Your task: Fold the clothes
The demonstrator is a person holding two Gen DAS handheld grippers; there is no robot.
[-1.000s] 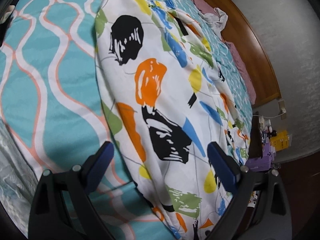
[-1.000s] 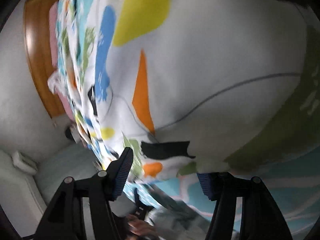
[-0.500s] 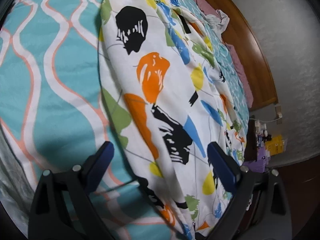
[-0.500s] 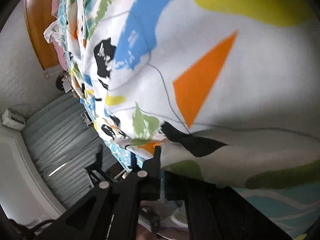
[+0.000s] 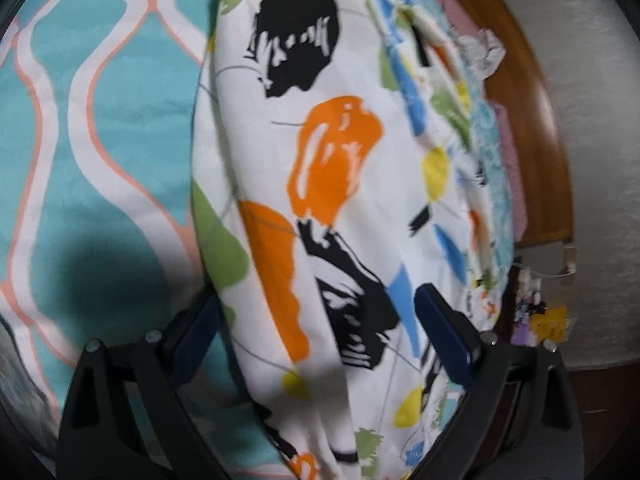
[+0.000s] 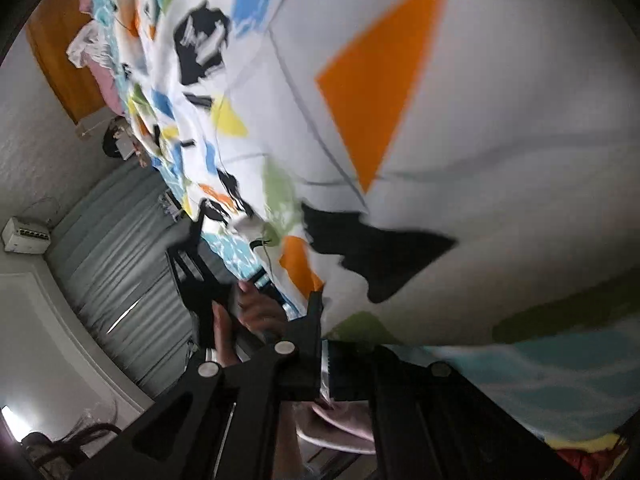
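A white garment [image 5: 340,168] printed with orange, black, blue, green and yellow patches lies spread on the teal bedspread [image 5: 100,132]. My left gripper [image 5: 320,332] is open, its blue-padded fingers [image 5: 440,320] on either side of the garment's near edge, with cloth lying between them. In the right wrist view the same garment [image 6: 440,120] fills the frame. My right gripper [image 6: 344,344] is shut on the garment's edge, and the cloth hangs from its jaws. The left gripper [image 6: 208,264] and the hand holding it show there too.
The teal bedspread has white and orange wavy lines. A wooden headboard [image 5: 532,120] with a pink pillow edge [image 5: 508,128] is at the far end. A bedside stand with small items [image 5: 536,316] stands at right. Grey curtains [image 6: 120,264] hang past the bed.
My right gripper has closed on the garment's edge. My left gripper has moved forward, so the garment's near edge now lies between its open fingers.
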